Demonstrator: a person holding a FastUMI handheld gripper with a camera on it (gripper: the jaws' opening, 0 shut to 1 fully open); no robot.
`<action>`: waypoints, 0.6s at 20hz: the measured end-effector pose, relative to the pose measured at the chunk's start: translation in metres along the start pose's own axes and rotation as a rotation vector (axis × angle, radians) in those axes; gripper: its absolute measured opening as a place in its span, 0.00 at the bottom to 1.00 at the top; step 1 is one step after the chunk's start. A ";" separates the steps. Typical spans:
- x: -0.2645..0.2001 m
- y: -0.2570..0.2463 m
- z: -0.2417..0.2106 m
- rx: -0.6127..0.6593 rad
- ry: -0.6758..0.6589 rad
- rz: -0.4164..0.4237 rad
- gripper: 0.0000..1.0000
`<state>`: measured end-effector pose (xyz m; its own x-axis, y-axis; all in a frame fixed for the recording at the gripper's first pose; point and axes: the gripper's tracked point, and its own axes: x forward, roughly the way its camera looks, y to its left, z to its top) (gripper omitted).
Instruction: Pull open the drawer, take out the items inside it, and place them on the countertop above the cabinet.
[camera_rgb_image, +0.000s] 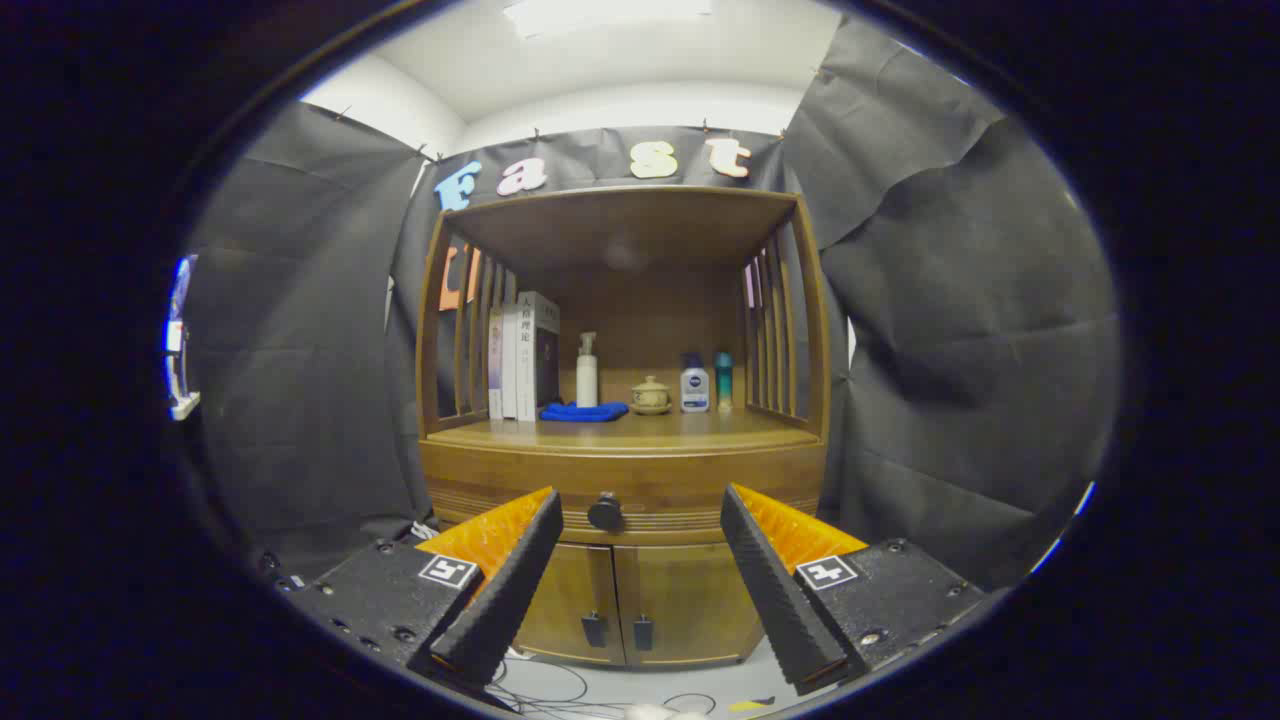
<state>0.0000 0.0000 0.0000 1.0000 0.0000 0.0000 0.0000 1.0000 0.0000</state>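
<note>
Gripper (635, 560) fingers apart, empty, aimed at drawer knob (605, 512), frame centre, well beyond tips. Drawer (690, 490) shut; contents hidden.

Risks: small round knob, off-centre closing lets it slip; skewed pull may jam drawer.

Room: open approach. Countertop (690, 428) front bare; blue cloth (583, 411), bottles, books crowd rear. Cables on floor, lower frame.

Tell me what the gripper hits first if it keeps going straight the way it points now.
Most likely the drawer knob: it sits between the open fingers of the gripper, on the drawer front. Depth is unclear, so the gap cannot be judged.
</note>
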 end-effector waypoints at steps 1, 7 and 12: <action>-0.001 0.000 0.000 0.001 0.001 0.003 1.00; -0.005 0.000 0.006 0.012 -0.015 -0.010 1.00; -0.006 -0.002 0.009 0.009 -0.032 -0.011 1.00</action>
<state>-0.0064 -0.0015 0.0090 0.9994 -0.0114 0.0324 0.0111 0.9999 0.0094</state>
